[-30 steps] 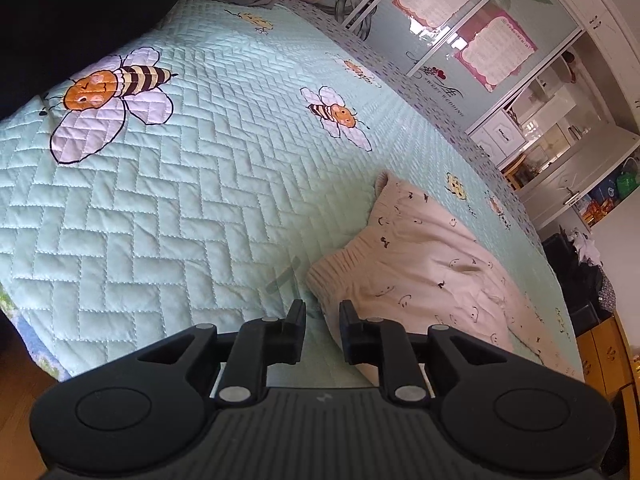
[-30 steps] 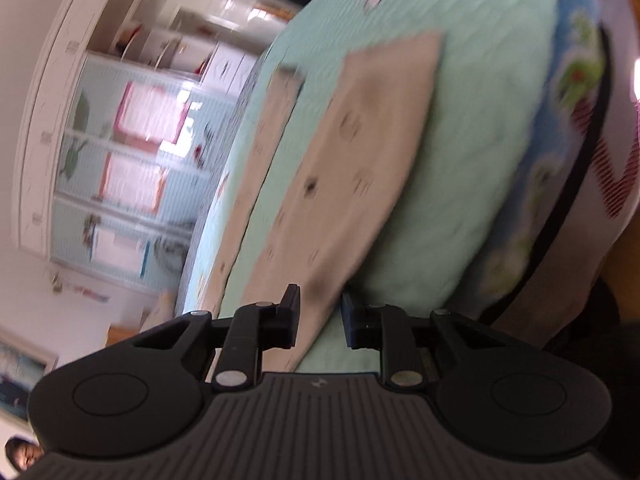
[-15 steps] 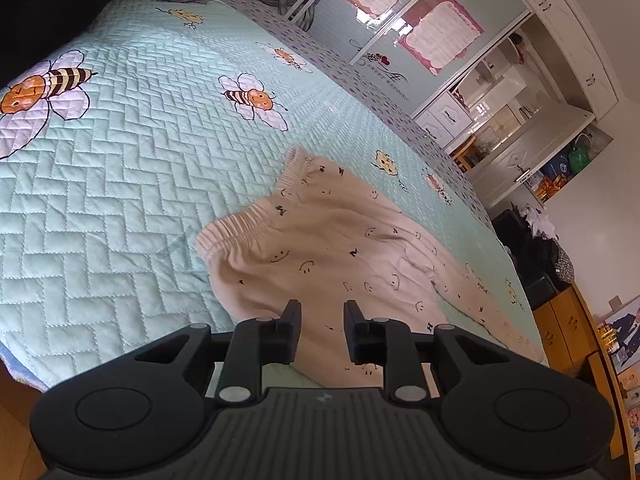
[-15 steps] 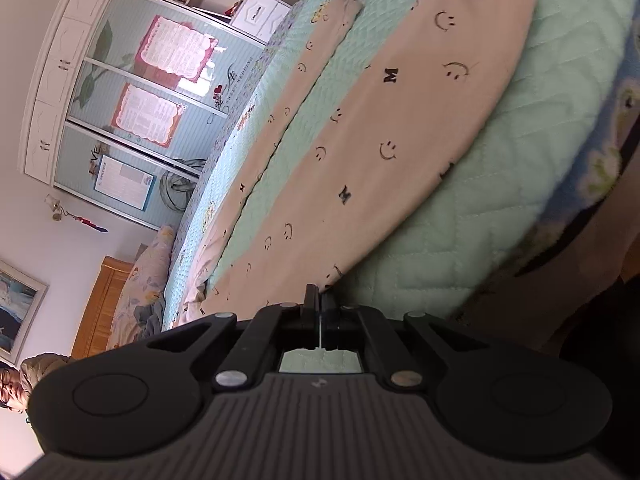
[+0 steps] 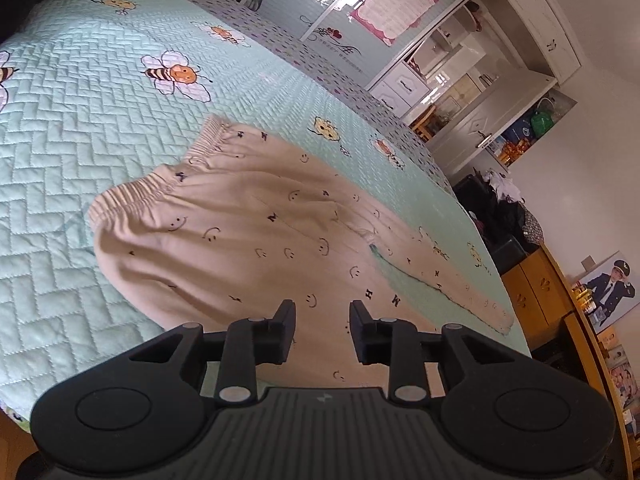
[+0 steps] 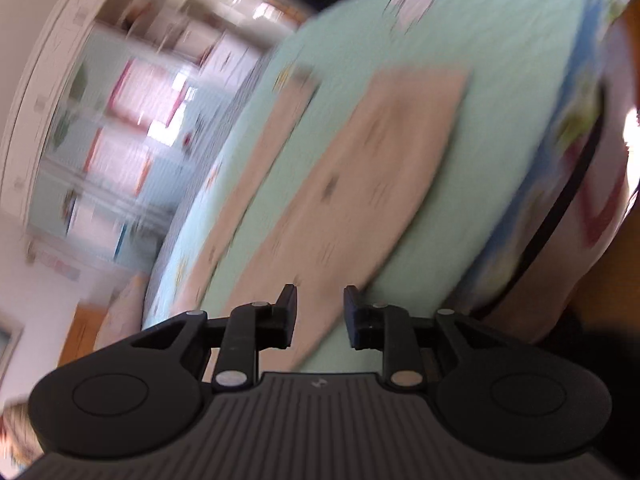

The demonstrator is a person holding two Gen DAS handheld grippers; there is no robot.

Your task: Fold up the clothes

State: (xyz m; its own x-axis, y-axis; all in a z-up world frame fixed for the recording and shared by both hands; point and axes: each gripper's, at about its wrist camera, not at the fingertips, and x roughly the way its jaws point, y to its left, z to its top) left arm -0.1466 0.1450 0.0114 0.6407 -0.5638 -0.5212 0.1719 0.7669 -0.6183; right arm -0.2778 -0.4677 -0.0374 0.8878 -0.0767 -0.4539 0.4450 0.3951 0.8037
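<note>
Beige trousers (image 5: 248, 240) printed with small smiley faces lie spread on the mint quilted bedspread (image 5: 80, 100), waistband toward the left, legs running right. My left gripper (image 5: 322, 312) hovers over the near thigh part; its jaws are opening with nothing between them. In the blurred right wrist view the two beige trouser legs (image 6: 352, 184) stretch away over the bedspread (image 6: 500, 120). My right gripper (image 6: 320, 300) sits above the near leg end; its jaws are opening and no cloth is pinched between them.
The bed's near edge (image 6: 560, 184) drops off to the right in the right wrist view. Beyond the bed stand a wardrobe with glass doors (image 5: 360, 12), a dark pile of bags (image 5: 496, 208) and a wooden cabinet (image 5: 540, 292).
The left gripper swung right from the bare quilt to over the trousers and widened. The right gripper snapped shut near the leg end, then opened again and rose.
</note>
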